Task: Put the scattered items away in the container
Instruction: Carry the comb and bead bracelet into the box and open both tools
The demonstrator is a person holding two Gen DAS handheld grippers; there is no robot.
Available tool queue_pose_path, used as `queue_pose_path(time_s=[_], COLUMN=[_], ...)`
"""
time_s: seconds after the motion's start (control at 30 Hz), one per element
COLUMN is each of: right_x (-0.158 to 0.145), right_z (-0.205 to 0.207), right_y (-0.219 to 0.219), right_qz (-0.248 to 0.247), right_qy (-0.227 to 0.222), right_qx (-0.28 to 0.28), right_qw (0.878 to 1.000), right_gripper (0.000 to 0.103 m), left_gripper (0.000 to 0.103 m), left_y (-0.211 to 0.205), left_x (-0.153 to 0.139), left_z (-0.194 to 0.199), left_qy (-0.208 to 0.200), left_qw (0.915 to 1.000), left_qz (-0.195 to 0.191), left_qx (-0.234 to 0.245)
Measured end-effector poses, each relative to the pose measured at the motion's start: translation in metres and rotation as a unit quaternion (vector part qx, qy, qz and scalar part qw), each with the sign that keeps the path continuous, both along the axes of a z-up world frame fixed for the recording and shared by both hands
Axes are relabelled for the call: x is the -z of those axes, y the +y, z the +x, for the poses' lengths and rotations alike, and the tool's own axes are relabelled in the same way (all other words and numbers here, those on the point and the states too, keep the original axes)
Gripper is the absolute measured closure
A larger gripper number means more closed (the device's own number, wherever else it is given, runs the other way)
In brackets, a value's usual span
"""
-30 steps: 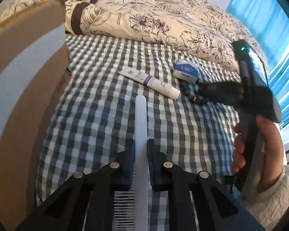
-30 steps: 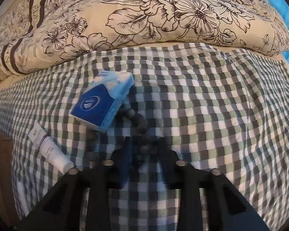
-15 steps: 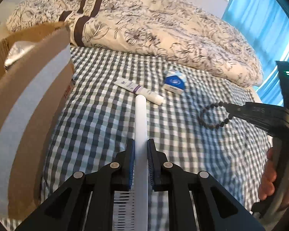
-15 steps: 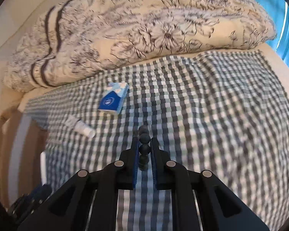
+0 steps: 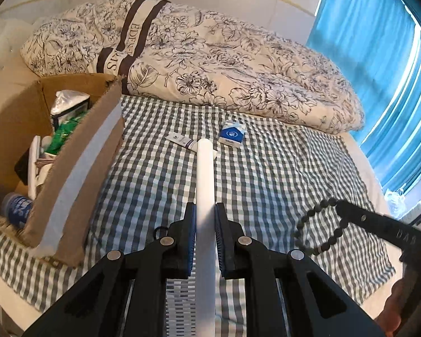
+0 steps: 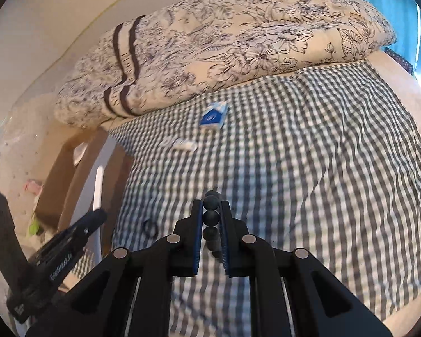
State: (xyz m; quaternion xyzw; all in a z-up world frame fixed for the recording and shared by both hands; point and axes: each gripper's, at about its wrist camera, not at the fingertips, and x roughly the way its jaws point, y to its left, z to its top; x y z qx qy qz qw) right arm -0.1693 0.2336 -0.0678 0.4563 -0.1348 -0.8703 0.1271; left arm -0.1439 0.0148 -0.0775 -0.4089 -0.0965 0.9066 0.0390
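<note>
Brown cardboard box [image 5: 78,168] lies left of both grippers; left gripper [image 5: 205,216], nearer, clamps the white comb [image 5: 205,174] lengthwise, right gripper [image 6: 212,213] pinches, apparently, a bead bracelet [image 6: 211,217].

Layout of the bed, the box and the loose items

The brown cardboard box [image 5: 78,168] stands on the left part of the grey-and-white checked sheet [image 5: 280,174]. To its right lie the small white tube [image 5: 179,141] and, just beside it, the blue tissue packet [image 5: 232,134]. Behind them the cream flowered duvet [image 5: 210,64] lies across the bed. A small black ring [image 6: 150,227] lies near the box.
</note>
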Motion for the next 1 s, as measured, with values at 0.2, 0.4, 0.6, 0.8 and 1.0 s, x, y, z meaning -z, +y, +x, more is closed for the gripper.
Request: queue_pose_path(time_s=[0.2, 0.4, 0.6, 0.8, 1.0], right_x=[-0.023, -0.058, -0.100, -0.119, -0.104], right_z=[0.030, 0.041, 0.034, 0.012, -0.008], right_y=[-0.026, -0.074, -0.143, -0.216, -0.282], right_qz=[-0.002, -0.004, -0.007, -0.019, 0.005], right_qy=[0.022, 0.049, 0.082, 0.097, 0.089], right_qx=[-0.027, -0.064, -0.109, -0.164, -0.203], right_qw=[0.999, 0.997, 0.991, 0.981, 0.975], right_gripper=[0.092, 0.092, 0.092, 0.092, 0.092], left_gripper=[0.090, 0.090, 0.090, 0.090, 0.090], left_y=[-0.020, -0.055, -0.109, -0.164, -0.208], left_x=[-0.015, -0.048, -0.085, -0.095, -0.074], left_z=[0.028, 0.041, 0.035, 0.021, 0.002], left_qy=[0.013, 0.037, 0.059, 0.060, 0.043], left_qw=[0.9997, 0.9987, 0.9960, 0.9931, 0.9895], left_qz=[-0.002, 0.001, -0.003, -0.011, 0.000], left_qx=[-0.020, -0.036, -0.067, -0.100, -0.138])
